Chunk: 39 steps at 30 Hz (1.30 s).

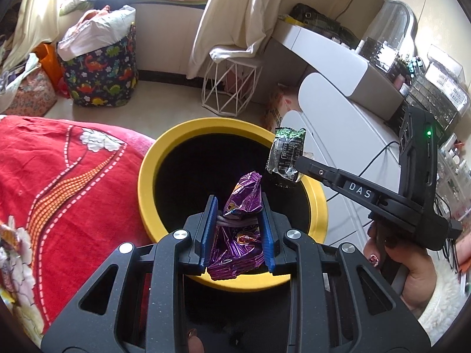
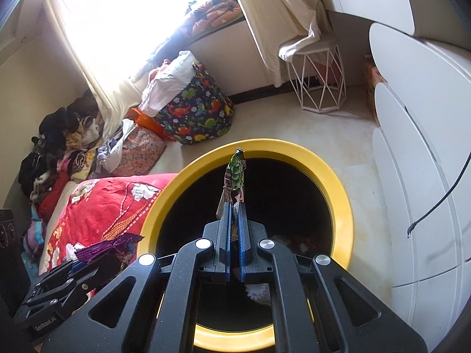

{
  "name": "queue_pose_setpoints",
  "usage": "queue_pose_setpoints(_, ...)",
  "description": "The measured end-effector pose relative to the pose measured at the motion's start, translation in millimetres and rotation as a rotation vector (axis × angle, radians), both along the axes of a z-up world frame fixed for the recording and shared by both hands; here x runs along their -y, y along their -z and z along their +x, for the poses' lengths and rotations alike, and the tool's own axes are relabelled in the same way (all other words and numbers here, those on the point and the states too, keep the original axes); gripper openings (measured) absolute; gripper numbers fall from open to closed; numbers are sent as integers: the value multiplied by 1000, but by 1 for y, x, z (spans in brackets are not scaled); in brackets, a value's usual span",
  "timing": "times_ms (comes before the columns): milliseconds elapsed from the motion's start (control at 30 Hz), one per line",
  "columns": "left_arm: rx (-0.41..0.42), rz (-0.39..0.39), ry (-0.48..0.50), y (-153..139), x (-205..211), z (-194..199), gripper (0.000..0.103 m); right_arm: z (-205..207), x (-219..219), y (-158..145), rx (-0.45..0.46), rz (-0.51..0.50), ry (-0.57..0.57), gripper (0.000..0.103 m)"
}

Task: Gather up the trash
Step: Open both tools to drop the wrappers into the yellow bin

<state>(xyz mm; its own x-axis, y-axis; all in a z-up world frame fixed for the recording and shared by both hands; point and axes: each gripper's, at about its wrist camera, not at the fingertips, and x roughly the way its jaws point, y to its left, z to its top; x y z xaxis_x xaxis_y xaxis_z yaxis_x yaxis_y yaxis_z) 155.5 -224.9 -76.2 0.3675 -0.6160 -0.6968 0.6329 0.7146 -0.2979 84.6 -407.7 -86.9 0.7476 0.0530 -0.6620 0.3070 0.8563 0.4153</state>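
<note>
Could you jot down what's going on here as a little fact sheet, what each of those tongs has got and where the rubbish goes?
left tongs: shut on purple wrapper, held over the bin
right tongs: shut on green wrapper, also above the bin
bin: yellow rim, dark inside, some rubbish at the bottom
beside bin: red blanket
step left: wrappers not yet dropped

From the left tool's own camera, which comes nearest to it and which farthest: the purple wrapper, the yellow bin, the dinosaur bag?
1. Purple wrapper: pinched between the left tool's fingers.
2. Yellow bin: directly below and ahead.
3. Dinosaur bag: far across the floor, upper left by the window.
</note>
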Motion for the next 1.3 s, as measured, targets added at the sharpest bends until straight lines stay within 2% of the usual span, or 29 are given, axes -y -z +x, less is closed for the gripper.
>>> queue_pose_setpoints(367, -27, 30, 6, 18, 17, 22, 21, 4, 7, 10, -22, 37, -3, 7)
queue_pose_setpoints(467, -36, 33, -8, 20, 17, 28, 36, 5, 10, 11, -27, 48, 6, 8)
queue_pose_setpoints(567, -36, 28, -24, 17, 15, 31, 53, 5, 14, 11, -26, 44, 22, 24)
queue_pose_setpoints(600, -33, 26, -33, 15, 14, 31, 65, 5, 14, 11, -25, 40, 27, 29)
queue_pose_setpoints(633, -31, 22, -40, 14, 11, 30, 71, 4, 13, 10, -24, 34, 31, 32)
queue_pose_setpoints(700, -29, 7, -46, 12, 8, 29, 75, 3, 13, 9, -20, 25, 41, 37)
queue_pose_setpoints(733, -27, 3, -52, 10, 6, 28, 85, 3, 13, 8, -18, 20, 48, 41)
queue_pose_setpoints(800, -19, -6, -68, 7, 3, 25, 92, 1, 13, 6, -11, 13, 59, 44)
queue_pose_setpoints(1300, 32, -13, -170, -13, -36, 11, 92, -4, -1, -11, 21, -46, 57, 62)
